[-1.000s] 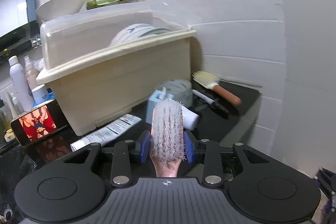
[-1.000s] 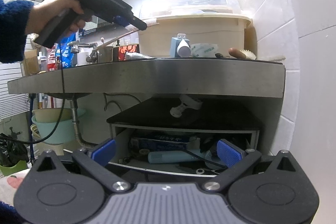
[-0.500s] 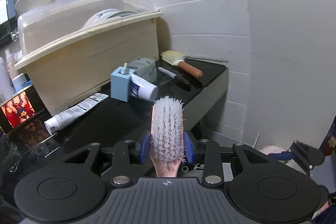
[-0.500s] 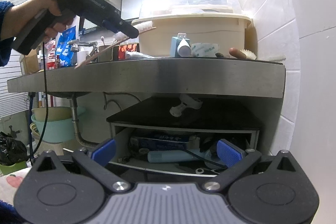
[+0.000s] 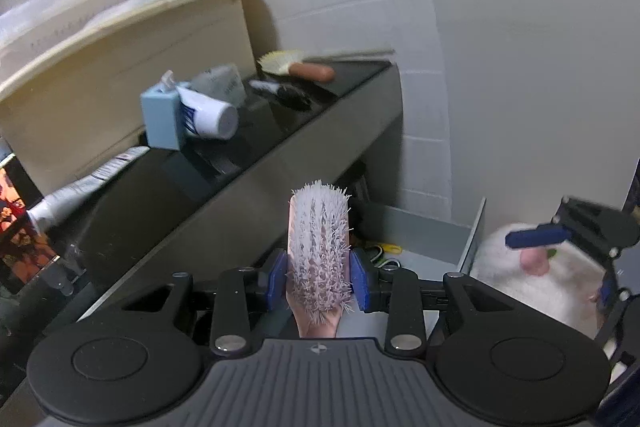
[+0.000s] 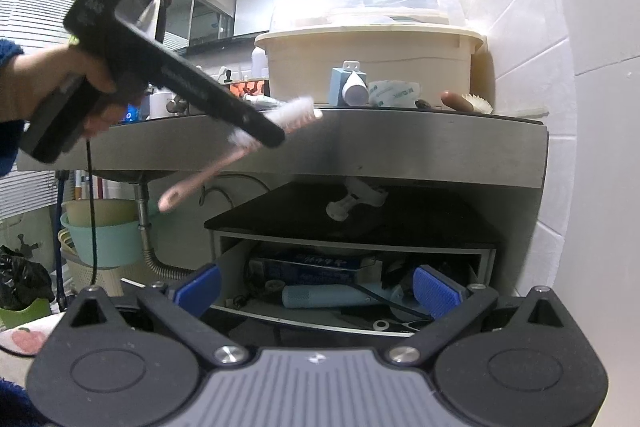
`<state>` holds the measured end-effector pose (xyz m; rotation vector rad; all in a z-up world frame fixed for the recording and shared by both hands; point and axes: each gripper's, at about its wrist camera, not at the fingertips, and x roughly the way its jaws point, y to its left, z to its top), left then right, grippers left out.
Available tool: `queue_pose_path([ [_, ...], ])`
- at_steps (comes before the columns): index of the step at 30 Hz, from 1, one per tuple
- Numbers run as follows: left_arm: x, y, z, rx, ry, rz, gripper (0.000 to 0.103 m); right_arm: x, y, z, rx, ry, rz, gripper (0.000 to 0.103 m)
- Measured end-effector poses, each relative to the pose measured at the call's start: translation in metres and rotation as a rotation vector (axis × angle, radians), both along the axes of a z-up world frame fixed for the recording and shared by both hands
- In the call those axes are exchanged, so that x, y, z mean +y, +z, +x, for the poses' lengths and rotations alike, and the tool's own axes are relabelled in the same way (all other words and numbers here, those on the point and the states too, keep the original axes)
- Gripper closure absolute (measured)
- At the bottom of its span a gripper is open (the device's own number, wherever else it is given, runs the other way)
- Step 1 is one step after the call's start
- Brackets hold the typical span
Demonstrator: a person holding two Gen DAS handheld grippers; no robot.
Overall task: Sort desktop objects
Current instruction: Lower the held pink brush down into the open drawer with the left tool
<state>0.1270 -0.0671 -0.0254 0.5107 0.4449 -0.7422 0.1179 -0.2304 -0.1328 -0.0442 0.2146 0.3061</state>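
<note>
Carrying: pink brush (image 5: 319, 251), pinched between the left gripper (image 5: 319, 285) pads, off the counter edge (image 5: 280, 183), above the open drawer (image 5: 424, 243). Right gripper (image 6: 316, 287), spread and empty, faces that drawer. Advice: lower level, clear the counter lip, release inside.

blurred: right gripper (image 5: 576, 243) | cut off: toothpaste tube (image 5: 80, 187)

The left black tongs with blue pads (image 5: 319, 281) point downward, squeezed tight on a pink brush. The right black tongs (image 6: 316, 289) sit level, spread wide apart.
</note>
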Motion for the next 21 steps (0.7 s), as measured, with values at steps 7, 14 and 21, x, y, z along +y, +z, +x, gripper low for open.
queue_pose_path([
  [7, -0.013, -0.043, 0.014, 0.02, 0.003, 0.083, 0.069, 0.002, 0.0, 0.0, 0.001, 0.006, -0.008, 0.0],
  [14, -0.027, -0.078, 0.038, 0.053, -0.006, 0.179, 0.069, 0.001, -0.001, -0.001, 0.003, 0.006, -0.001, 0.0],
  [21, -0.058, -0.105, 0.069, 0.128, -0.022, 0.251, 0.069, -0.002, 0.0, 0.002, 0.008, 0.001, 0.019, 0.0],
])
